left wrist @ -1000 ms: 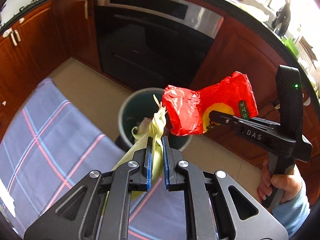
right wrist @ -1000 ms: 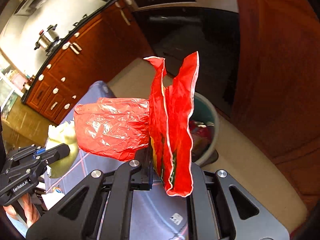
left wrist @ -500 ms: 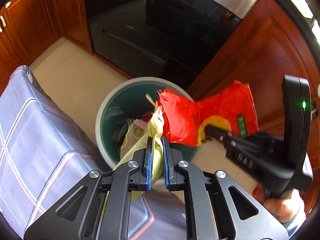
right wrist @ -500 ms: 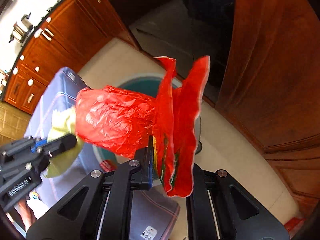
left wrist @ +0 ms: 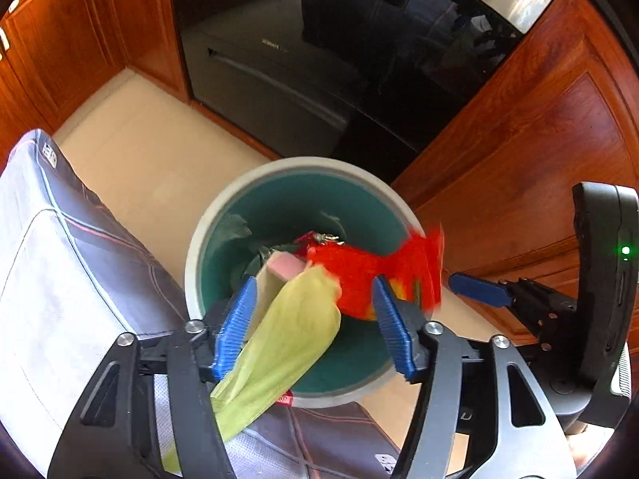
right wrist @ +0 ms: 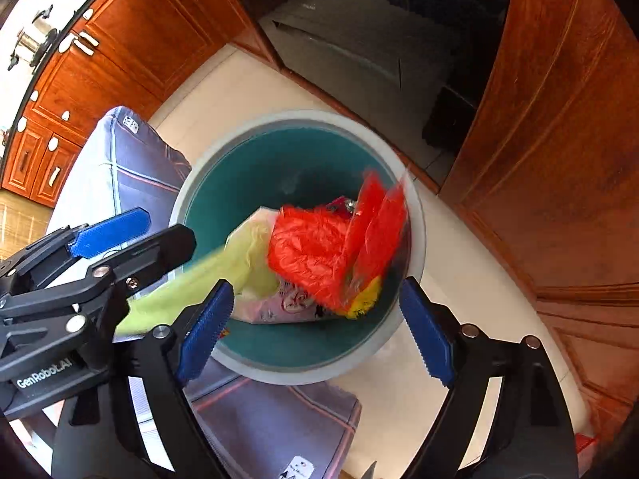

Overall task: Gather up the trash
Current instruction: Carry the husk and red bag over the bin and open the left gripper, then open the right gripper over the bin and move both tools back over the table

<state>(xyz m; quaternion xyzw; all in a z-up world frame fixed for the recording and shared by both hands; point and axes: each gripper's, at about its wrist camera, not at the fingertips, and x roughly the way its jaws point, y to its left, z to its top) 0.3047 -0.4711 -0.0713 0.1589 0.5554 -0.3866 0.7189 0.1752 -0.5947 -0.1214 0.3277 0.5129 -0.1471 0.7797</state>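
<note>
Red wrapper (right wrist: 331,255) and yellow-green husk (left wrist: 287,327) are dropping into the bin (right wrist: 415,215) below both grippers: left gripper (left wrist: 313,325) and right gripper (right wrist: 319,327) just sprang wide, gripping nothing. Drop step's basically done; next, lift away and find more trash.

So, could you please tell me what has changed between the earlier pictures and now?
Both grippers came down over the bin and their jaws have just been opening. The left gripper let go of the corn husk, which is slipping out between its jaws. The right gripper released the red wrapper, now dropping into the bin. Bin and checked cloth stayed put.
</note>
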